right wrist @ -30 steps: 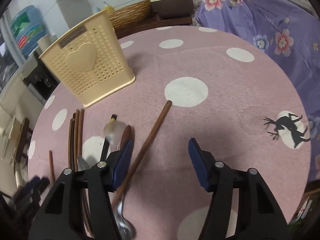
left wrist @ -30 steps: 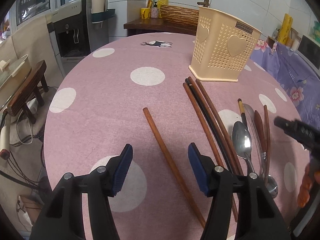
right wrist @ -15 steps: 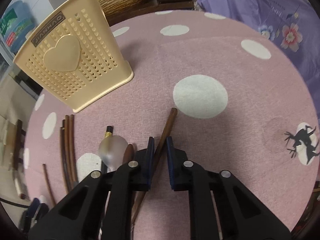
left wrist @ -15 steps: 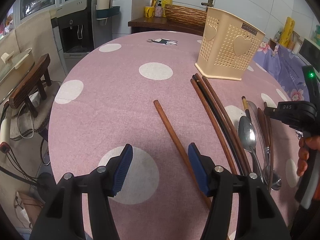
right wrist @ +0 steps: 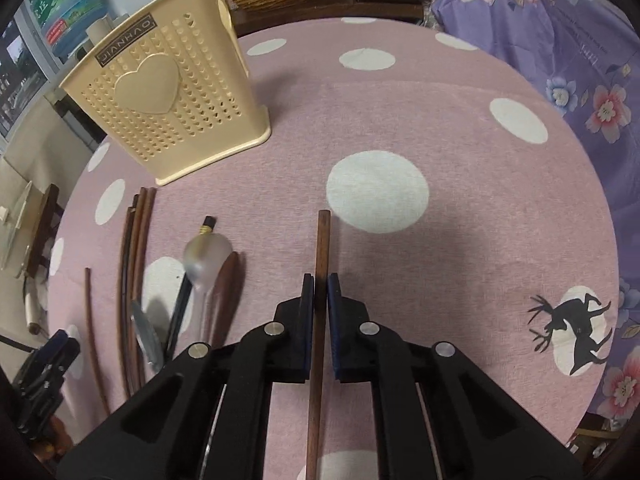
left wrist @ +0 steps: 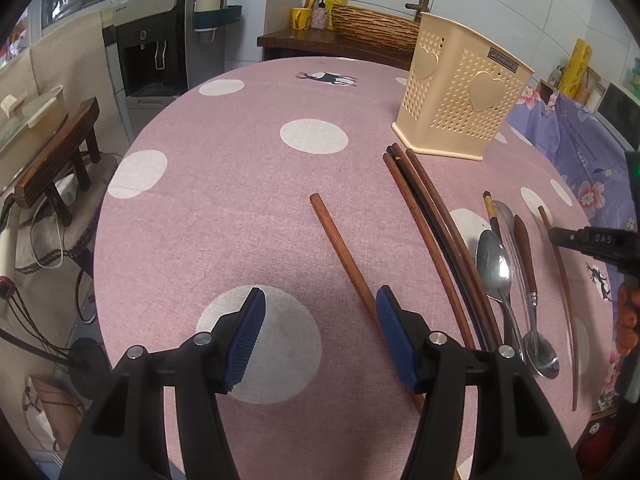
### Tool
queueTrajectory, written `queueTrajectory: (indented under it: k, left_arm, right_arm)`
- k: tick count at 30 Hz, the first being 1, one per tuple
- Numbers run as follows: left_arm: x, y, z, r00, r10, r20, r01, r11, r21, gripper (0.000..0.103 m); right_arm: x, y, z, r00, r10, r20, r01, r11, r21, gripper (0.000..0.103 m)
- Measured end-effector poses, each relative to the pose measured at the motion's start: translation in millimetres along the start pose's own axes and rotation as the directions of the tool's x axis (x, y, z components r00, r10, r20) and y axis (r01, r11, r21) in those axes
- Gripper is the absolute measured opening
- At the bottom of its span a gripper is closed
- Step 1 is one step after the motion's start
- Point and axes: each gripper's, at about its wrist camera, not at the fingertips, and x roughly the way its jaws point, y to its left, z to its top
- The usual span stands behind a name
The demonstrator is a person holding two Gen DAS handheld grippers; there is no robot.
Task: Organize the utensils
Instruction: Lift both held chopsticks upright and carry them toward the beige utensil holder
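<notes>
Pink polka-dot table (left wrist: 224,208): only the right wrist view shows the right gripper (right wrist: 318,300) clamped on a brown chopstick (right wrist: 322,240). Left wrist view shows the left gripper (left wrist: 320,316) half-open, empty, beside a loose chopstick (left wrist: 340,248); holder (left wrist: 460,92) beyond.

The right tool (right wrist: 318,292) has just closed its jaws onto the brown chopstick (right wrist: 322,240), now aligned straight between them.

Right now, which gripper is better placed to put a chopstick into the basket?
Right. The right gripper is shut on a chopstick, with the basket ahead. The left gripper is open and empty.
</notes>
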Motion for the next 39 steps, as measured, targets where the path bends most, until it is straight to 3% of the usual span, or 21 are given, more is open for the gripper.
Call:
queueTrajectory:
  k: [2, 4, 7, 11, 16, 23, 30, 36, 39]
  left_arm:
    - [1.4, -1.1, 1.7, 1.0, 0.012, 0.001, -0.012, 1.0, 0.0, 0.058]
    - [2.5, -3.8, 3.4, 1.0, 0.028, 0.003, -0.028, 1.0, 0.006, 0.058]
    - [7.9, -11.1, 9.9, 0.998, 0.058, 0.01, -0.058, 0.998, 0.02, 0.058]
    - [22.2, -15.4, 17.4, 0.997, 0.077, -0.03, -0.077, 0.997, -0.006, 0.057]
    - [29.5, -12.1, 22.9, 0.993, 0.108, -0.039, -0.11, 0.992, -0.056, 0.055]
    - [34.6, -18.1, 26.3, 0.985, 0.169, -0.031, -0.17, 0.985, -0.035, 0.049]
    - [32.7, -26.9, 25.5, 0.986, 0.159, -0.041, -0.16, 0.987, -0.022, 0.023]
    - [34.0, -37.2, 25.4, 0.988, 0.151, -0.038, -0.151, 0.988, 0.012, 0.012]
    - [41.0, -37.1, 34.8, 0.989, 0.144, -0.047, -0.143, 0.99, 0.017, 0.01]
  right_arm:
    - [1.3, -1.9, -2.9, 1.0, -0.002, 0.017, 0.002, 1.0, 0.014, 0.012]
    - [-0.5, 0.7, -6.1, 0.999, -0.015, 0.051, 0.015, 1.0, 0.003, 0.028]
    - [-9.3, 7.6, -11.0, 0.99, -0.058, 0.126, 0.062, 0.998, -0.031, 0.037]
    - [-16.5, 13.2, -13.4, 0.984, -0.088, 0.155, 0.1, 0.993, -0.069, 0.037]
    - [-9.2, 8.7, -14.9, 0.989, -0.096, 0.109, 0.104, 0.992, -0.075, 0.037]
    - [6.6, 12.0, -16.0, 0.993, -0.095, 0.076, 0.101, 0.992, -0.079, 0.035]
    - [15.5, 14.2, -5.9, 0.987, -0.135, 0.092, 0.141, 0.987, -0.071, 0.021]
    - [18.5, 15.4, -1.5, 0.986, -0.135, 0.1, 0.144, 0.986, -0.082, 0.009]
    - [19.3, 14.7, 0.9, 0.987, -0.124, 0.098, 0.132, 0.988, -0.081, 0.008]
